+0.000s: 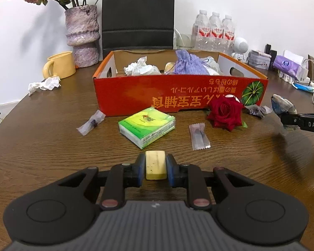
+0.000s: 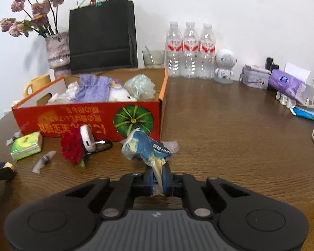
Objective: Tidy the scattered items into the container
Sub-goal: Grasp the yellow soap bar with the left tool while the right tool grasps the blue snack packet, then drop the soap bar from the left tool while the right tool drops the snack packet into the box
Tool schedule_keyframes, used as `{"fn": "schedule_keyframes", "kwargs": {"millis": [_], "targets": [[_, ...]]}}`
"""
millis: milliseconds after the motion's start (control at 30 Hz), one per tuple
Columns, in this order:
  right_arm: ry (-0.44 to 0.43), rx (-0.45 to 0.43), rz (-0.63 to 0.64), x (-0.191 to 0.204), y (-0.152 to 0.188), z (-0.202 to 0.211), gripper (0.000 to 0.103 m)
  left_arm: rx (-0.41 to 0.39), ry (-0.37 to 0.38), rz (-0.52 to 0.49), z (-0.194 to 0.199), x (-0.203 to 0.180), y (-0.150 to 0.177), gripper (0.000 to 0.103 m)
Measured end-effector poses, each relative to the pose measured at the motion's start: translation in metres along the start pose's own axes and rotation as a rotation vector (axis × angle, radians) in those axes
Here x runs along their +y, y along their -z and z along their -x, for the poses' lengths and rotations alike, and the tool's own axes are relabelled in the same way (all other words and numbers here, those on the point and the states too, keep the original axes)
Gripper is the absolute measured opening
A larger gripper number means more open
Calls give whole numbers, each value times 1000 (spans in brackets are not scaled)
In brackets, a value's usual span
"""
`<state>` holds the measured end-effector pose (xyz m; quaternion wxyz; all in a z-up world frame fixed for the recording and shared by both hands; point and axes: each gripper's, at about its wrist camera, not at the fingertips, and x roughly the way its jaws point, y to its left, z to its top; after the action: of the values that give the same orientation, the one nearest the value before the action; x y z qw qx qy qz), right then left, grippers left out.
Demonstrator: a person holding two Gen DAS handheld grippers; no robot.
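My left gripper [image 1: 155, 165] is shut on a pale yellow eraser-like block [image 1: 155, 164], low over the wooden table. Ahead of it lie a green tissue pack [image 1: 147, 126], a clear wrapped candy [image 1: 198, 136], another wrapped candy [image 1: 91, 121] and a red rose [image 1: 225, 111]. The red cardboard box [image 1: 178, 96] stands behind them, holding crumpled paper and a purple knit pouch [image 1: 187, 63]. My right gripper [image 2: 157, 178] is shut on a crumpled blue and white wrapper [image 2: 145, 146], near the box's right front corner [image 2: 160, 115]. In the left wrist view the right gripper [image 1: 286, 119] shows at the right edge.
A yellow mug [image 1: 59, 64], a flower vase [image 1: 82, 35] and a black paper bag [image 1: 138, 16] stand behind the box. Water bottles [image 2: 190, 50], a white robot figure [image 2: 225, 65], a purple tissue pack [image 2: 286, 83] and cables line the back right. Crumpled tissue [image 1: 45, 84] lies at left. A white device on a carabiner [image 2: 89, 140] lies beside the rose.
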<state>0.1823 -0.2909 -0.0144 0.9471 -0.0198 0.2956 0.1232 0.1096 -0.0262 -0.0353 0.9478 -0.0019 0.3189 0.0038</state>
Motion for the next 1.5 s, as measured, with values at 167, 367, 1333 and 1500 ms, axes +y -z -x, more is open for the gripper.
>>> {"fn": "schedule_keyframes", "kwargs": {"millis": [167, 367, 1333, 1500], "targets": [[-20, -26, 7, 4, -2, 14, 7, -35, 4, 7, 14, 6, -6, 22], [-70, -101, 36, 15, -30, 30, 7, -123, 18, 13, 31, 17, -43, 22], [-85, 216, 148, 48, -119, -115, 9, 94, -11, 1, -119, 23, -134, 22], [-82, 230, 136, 46, -121, -119, 15, 102, -11, -6, -123, 19, -134, 22]]}}
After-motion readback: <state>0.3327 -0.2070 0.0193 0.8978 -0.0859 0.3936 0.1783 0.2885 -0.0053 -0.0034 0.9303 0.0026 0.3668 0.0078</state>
